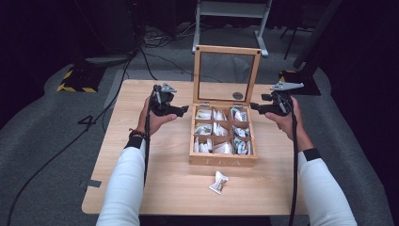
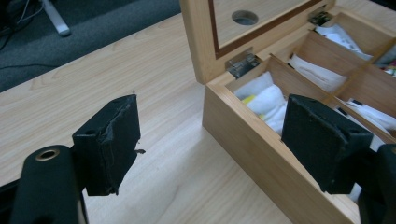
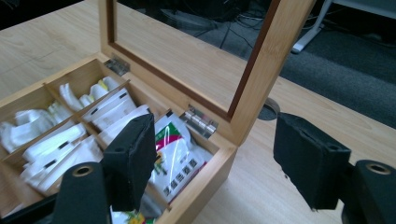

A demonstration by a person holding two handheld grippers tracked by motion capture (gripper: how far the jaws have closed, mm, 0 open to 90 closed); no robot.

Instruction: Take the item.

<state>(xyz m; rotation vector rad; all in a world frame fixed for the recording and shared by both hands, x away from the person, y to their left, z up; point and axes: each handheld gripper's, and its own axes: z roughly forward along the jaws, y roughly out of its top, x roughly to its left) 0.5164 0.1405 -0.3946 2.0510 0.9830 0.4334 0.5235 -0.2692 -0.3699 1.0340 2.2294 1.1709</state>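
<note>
A wooden tea box [image 1: 223,161] stands mid-table with its glass lid [image 1: 195,75] raised upright. Its compartments hold white tea sachets [image 1: 221,129]. One loose sachet [image 1: 219,182] lies on the table in front of the box. My left gripper [image 1: 184,111] hovers open beside the box's back left corner, with nothing between its jaws. In the left gripper view that gripper [image 2: 212,121] straddles the box's left wall [image 2: 261,154]. My right gripper [image 1: 254,107] is open at the back right corner. The right gripper view shows this gripper [image 3: 215,140] over a green-and-pink sachet [image 3: 180,154] and a hinge [image 3: 201,122].
The light wooden table [image 1: 155,179] has a round cable hole [image 1: 238,96] behind the box. Cables trail over the grey floor at the left. A white desk frame [image 1: 230,19] stands beyond the table, and a yellow-and-black base [image 1: 75,80] sits at the far left.
</note>
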